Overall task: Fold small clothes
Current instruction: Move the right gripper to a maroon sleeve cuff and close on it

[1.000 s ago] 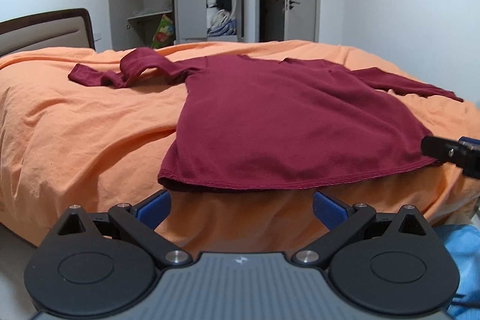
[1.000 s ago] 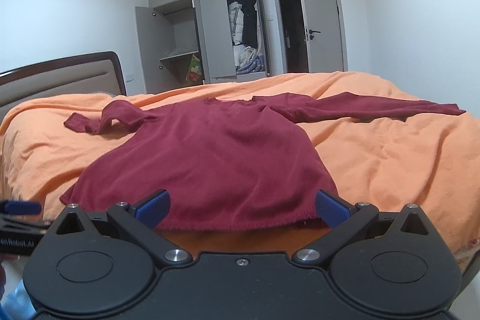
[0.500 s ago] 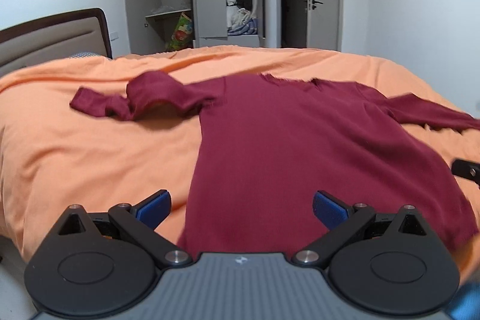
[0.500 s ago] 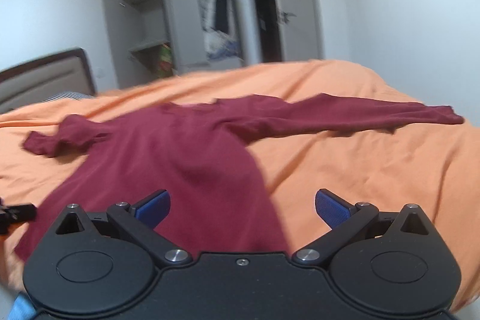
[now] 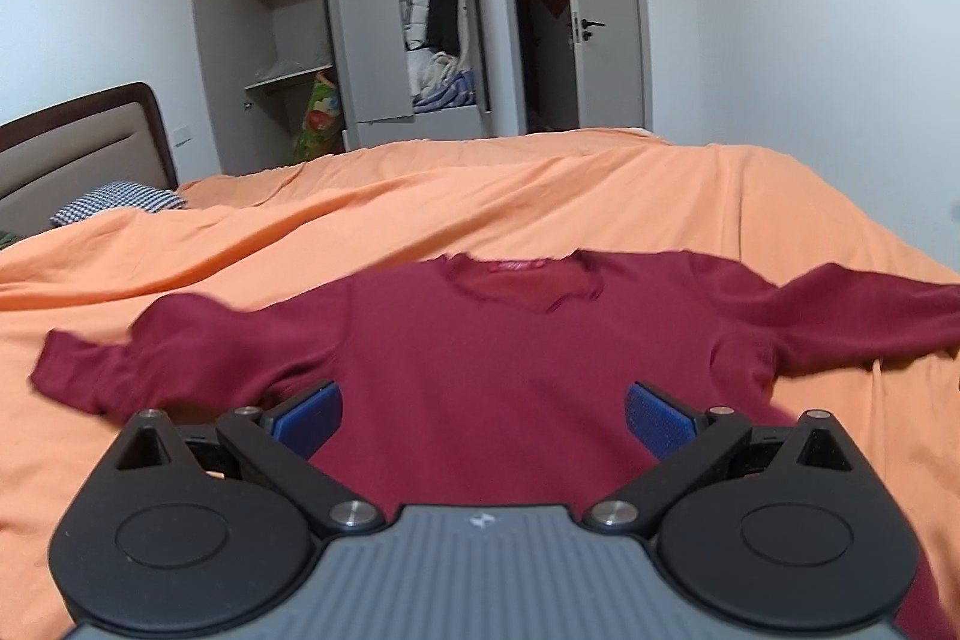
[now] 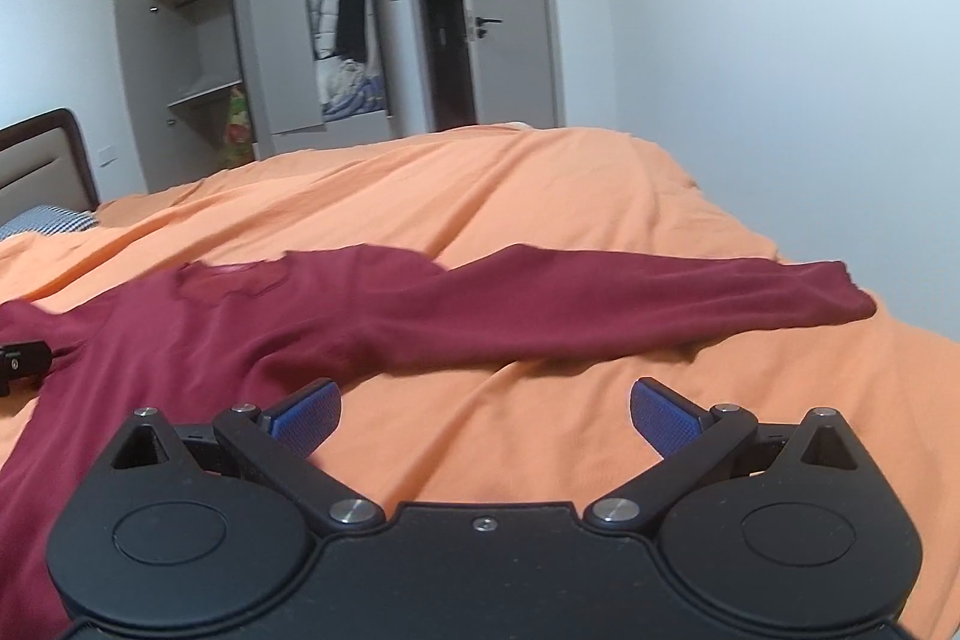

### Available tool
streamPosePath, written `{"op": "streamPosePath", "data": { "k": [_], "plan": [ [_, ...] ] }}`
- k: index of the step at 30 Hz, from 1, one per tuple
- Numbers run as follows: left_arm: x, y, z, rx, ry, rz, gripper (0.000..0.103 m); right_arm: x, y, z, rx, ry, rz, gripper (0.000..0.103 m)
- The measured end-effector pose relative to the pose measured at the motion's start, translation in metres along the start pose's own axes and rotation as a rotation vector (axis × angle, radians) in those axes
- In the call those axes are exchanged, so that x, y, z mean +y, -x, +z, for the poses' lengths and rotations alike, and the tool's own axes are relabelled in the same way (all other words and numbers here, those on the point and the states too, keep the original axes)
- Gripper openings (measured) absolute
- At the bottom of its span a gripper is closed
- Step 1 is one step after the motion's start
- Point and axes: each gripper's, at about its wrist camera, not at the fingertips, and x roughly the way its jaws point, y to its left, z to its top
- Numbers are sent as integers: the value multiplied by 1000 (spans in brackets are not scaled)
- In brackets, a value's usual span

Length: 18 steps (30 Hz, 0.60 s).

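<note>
Across the orange bedspread lies a dark red long-sleeved top, spread flat with its soft knit surface slightly rumpled and its round neckline, bearing a small red label, toward the far side. Its right sleeve stretches out straight to a frayed-looking cuff; its left sleeve is bunched and folded near the shoulder. The left gripper hovers over the body of the top, its blue ribbed fingers spread wide and holding nothing; whether they touch the cloth cannot be told. The right gripper is likewise wide open and empty, over bare bedspread just beside the top's side edge, below the outstretched sleeve. The hem of the top is hidden behind the black gripper bodies. Motion blur softens the cloth edges. Beyond the bed stand a padded headboard, a checked pillow, an open grey wardrobe with hanging garments, and an open door.
</note>
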Motion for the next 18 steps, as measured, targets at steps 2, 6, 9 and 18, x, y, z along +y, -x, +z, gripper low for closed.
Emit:
{"op": "streamPosePath", "data": {
  "k": [2,6,9,18],
  "plan": [
    [-9,-17,8,4,0,-12,103,-9,-10,5,5,-12,-19,103],
    [-27,-51,23,0,-9,-25,103,-27,-29,11,3,-34,-55,103],
    [-43,-78,35,-21,-21,-31,103,-46,-44,15,-18,-80,-86,103],
    [-71,-153,57,-30,20,-29,103,-109,-83,24,-66,-172,-247,103]
  ]
}}
